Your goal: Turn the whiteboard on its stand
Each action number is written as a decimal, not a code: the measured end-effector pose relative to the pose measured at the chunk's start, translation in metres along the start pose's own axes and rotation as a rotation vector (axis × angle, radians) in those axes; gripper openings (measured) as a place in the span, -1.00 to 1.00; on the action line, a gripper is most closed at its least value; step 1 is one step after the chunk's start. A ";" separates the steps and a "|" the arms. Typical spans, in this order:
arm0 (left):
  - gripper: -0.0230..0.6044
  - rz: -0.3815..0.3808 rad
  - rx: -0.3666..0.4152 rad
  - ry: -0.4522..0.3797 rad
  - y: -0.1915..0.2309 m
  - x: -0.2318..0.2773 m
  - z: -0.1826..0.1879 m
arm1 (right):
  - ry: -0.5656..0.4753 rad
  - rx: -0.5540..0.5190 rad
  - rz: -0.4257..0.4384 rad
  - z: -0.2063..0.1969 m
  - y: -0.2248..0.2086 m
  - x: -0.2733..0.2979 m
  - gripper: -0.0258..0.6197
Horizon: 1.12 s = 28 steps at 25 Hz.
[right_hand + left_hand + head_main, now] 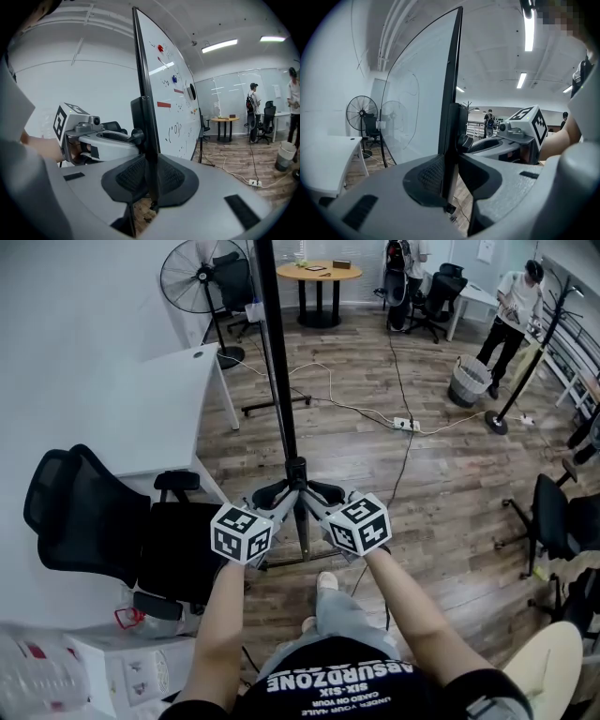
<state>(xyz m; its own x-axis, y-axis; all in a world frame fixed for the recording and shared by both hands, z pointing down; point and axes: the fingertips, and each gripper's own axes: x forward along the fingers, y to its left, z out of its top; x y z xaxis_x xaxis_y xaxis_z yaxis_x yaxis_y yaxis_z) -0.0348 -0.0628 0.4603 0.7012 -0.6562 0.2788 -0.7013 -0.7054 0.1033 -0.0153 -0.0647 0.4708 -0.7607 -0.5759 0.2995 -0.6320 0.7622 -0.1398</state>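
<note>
I get an evenly bright room; long white ceiling strip lights point(220, 45) leave a pale sheen on the glossy white whiteboard panel point(173, 93). Both gripper views bow strongly and blacken at their round edges.

Black tee, grey shorts, a grey gripper in each hand

The short-sleeved black T-shirt point(337, 688) carries white lettering; the shorts point(343, 615) are light grey. The left gripper point(278, 493) and right gripper point(317, 493) have grey shells, black ribbed pads point(133, 176) and a white cube point(241, 532) with black square markers.

Office, desk point(178, 395), swivel chair point(84, 521), round table point(319, 274)
</note>
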 end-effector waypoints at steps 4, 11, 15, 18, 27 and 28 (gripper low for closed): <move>-0.64 0.043 -0.024 -0.021 0.004 -0.009 0.000 | -0.042 0.040 -0.038 0.003 -0.002 -0.004 -0.70; -0.68 0.101 -0.053 -0.103 -0.001 -0.033 0.012 | -0.123 0.104 -0.100 0.011 -0.006 -0.028 -0.70; -0.78 0.118 -0.066 -0.160 -0.012 -0.045 0.020 | -0.158 0.099 -0.088 0.015 0.007 -0.043 -0.77; -0.83 0.123 -0.061 -0.185 -0.024 -0.053 0.024 | -0.181 0.083 -0.071 0.016 0.019 -0.054 -0.88; -0.91 0.160 -0.038 -0.244 -0.057 -0.081 0.021 | -0.190 0.077 -0.039 0.005 0.052 -0.079 -0.92; -0.91 0.164 -0.042 -0.248 -0.059 -0.084 0.020 | -0.192 0.075 -0.036 0.005 0.055 -0.081 -0.92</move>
<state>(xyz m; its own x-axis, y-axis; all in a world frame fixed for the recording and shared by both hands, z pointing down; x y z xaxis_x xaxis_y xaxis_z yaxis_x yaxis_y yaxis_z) -0.0494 0.0284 0.4114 0.5846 -0.8095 0.0535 -0.8088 -0.5763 0.1172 0.0108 0.0224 0.4346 -0.7469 -0.6538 0.1212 -0.6634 0.7199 -0.2042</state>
